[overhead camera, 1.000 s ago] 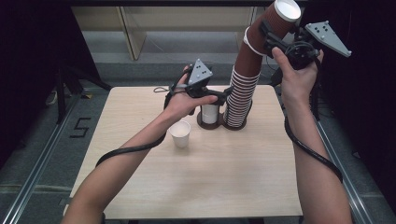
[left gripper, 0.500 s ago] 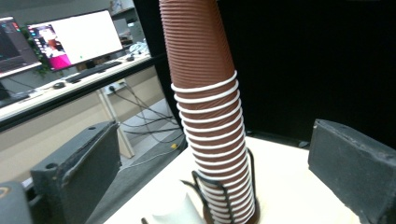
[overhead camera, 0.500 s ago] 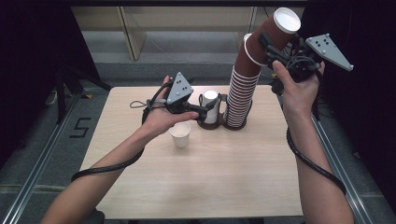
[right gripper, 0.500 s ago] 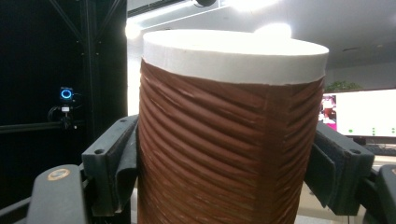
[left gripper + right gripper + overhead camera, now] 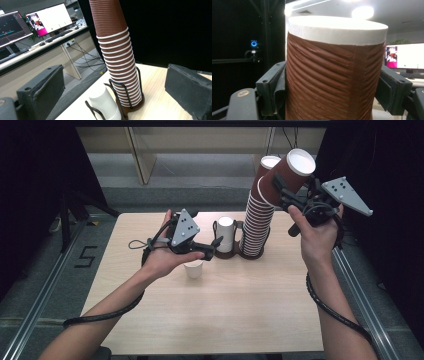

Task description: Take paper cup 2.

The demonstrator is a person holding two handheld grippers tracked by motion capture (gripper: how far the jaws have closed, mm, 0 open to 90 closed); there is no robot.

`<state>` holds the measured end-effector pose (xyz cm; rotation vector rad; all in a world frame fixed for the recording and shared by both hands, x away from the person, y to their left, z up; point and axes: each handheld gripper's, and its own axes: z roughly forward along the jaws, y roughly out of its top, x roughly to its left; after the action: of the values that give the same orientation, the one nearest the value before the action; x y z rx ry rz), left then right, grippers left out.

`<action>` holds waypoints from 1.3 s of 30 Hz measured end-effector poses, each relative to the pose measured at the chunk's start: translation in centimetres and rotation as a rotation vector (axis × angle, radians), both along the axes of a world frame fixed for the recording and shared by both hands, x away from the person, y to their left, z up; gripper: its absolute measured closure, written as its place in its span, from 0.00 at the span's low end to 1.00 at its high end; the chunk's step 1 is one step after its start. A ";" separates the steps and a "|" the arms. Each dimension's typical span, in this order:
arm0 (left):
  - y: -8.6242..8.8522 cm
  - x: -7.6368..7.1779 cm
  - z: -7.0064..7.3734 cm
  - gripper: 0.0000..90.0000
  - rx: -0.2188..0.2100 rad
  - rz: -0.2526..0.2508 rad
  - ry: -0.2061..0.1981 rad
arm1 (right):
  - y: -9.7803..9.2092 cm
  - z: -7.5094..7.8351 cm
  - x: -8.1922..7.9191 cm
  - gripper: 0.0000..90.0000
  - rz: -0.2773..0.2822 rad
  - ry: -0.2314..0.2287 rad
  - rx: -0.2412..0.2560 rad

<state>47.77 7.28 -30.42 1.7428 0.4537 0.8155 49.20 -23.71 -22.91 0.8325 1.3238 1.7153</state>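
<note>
My right gripper is shut on a ribbed brown paper cup with a white rim, held tilted in the air just right of the top of the tall brown cup stack. In the right gripper view the brown cup sits clamped between both pads. The stack stands in a black wire holder beside a short pile of white cups. My left gripper hovers open just left of the holder, above a small white cup on the table. In the left gripper view the stack rises between the wide jaws.
The light wooden table has free room across its front half. Dark frames and black curtains flank both sides, and metal floor rails run along the left. A desk with lit monitors lies beyond the table.
The right gripper has carried the brown cup off the stack's top, down and to the right. The left gripper has drawn back from the holder, left and toward the person.
</note>
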 end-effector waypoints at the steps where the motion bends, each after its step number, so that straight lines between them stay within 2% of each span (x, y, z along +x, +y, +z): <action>1: 0.0 -0.6 -0.3 0.03 0.011 0.001 -0.008 | 0.2 -0.6 -0.3 0.23 0.012 0.012 0.005; 5: -0.2 -1.3 -1.1 0.03 0.019 -0.003 0.000 | 0.6 -1.7 -0.8 0.23 0.032 0.040 0.012; 7: -0.6 -1.8 -2.1 0.03 0.023 -0.015 0.007 | 1.2 -3.1 -1.2 0.23 0.052 0.066 -0.005; 8: -0.6 -1.8 -2.1 0.03 0.023 -0.015 0.007 | 1.2 -3.1 -1.2 0.23 0.052 0.066 -0.005; 9: -0.7 -1.9 -2.5 0.03 0.013 -0.020 0.015 | 1.7 -4.1 -1.5 0.23 0.064 0.092 -0.017; 10: -0.7 -2.0 -3.1 0.03 0.001 -0.024 0.030 | 1.7 -4.1 -1.5 0.23 0.064 0.092 -0.017; 11: -0.8 -2.0 -3.6 0.03 -0.003 -0.024 0.034 | 2.0 -4.8 -1.6 0.23 0.074 0.110 -0.022; 12: -0.8 -2.1 -4.5 0.03 -0.009 -0.028 0.041 | 2.3 -5.8 -1.7 0.23 0.086 0.130 -0.041; 13: -0.8 -2.1 -4.5 0.03 -0.009 -0.028 0.041 | 2.3 -5.8 -1.7 0.23 0.086 0.130 -0.041; 14: -0.7 -2.2 -5.2 0.03 -0.009 -0.030 0.047 | 2.8 -6.8 -1.7 0.23 0.106 0.150 -0.041; 15: -0.7 -2.2 -5.7 0.03 -0.009 -0.031 0.052 | 2.8 -6.8 -1.7 0.23 0.106 0.150 -0.041; 18: -0.3 -2.4 -7.4 0.03 -0.013 -0.035 0.072 | 3.7 -8.6 -1.8 0.23 0.126 0.188 -0.050; 19: -0.3 -2.4 -7.4 0.03 -0.013 -0.035 0.072 | 3.7 -8.6 -1.8 0.23 0.126 0.188 -0.050; 21: 0.0 -2.7 -8.6 0.03 -0.024 -0.039 0.080 | 4.2 -9.7 -1.9 0.23 0.140 0.215 -0.045; 23: 0.0 -2.7 -8.8 0.02 -0.025 -0.048 0.079 | 4.4 -10.2 -2.0 0.23 0.146 0.229 -0.044; 24: 0.1 -2.9 -9.2 0.02 -0.025 -0.045 0.087 | 4.8 -11.2 -2.1 0.23 0.150 0.252 -0.060; 25: 0.2 -3.1 -9.8 0.02 -0.026 -0.054 0.096 | 5.0 -11.6 -2.2 0.23 0.158 0.259 -0.049; 27: 0.2 -3.1 -10.0 0.01 -0.030 -0.058 0.099 | 5.2 -12.2 -2.2 0.23 0.162 0.263 -0.059; 28: 0.2 -3.2 -10.3 0.01 -0.032 -0.067 0.106 | 5.3 -12.5 -2.3 0.23 0.162 0.287 -0.051; 29: 0.2 -3.3 -10.5 0.00 -0.033 -0.072 0.112 | 5.4 -13.1 -2.3 0.23 0.173 0.292 -0.046; 30: 0.1 -3.5 -11.0 0.00 -0.038 -0.086 0.123 | 5.5 -13.8 -2.3 0.23 0.176 0.302 -0.058; 31: 0.1 -3.5 -11.0 0.00 -0.038 -0.086 0.123 | 5.6 -14.1 -2.3 0.23 0.186 0.300 -0.048; 32: 0.0 -3.6 -11.5 0.00 -0.039 -0.100 0.128 | 5.7 -14.4 -2.4 0.23 0.194 0.323 -0.038; 34: 0.0 -3.6 -11.7 0.00 -0.040 -0.102 0.130 | 5.7 -14.7 -2.4 0.23 0.198 0.331 -0.043; 35: 0.0 -3.6 -11.8 0.00 -0.044 -0.104 0.130 | 5.7 -15.2 -2.5 0.23 0.201 0.359 -0.034; 39: -0.2 -3.8 -12.2 0.00 -0.052 -0.113 0.129 | 5.7 -15.8 -2.6 0.23 0.210 0.369 -0.033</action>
<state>43.97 7.10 -42.66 1.7621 0.4540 0.6078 46.57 -18.01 -38.72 1.0590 1.7331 1.7480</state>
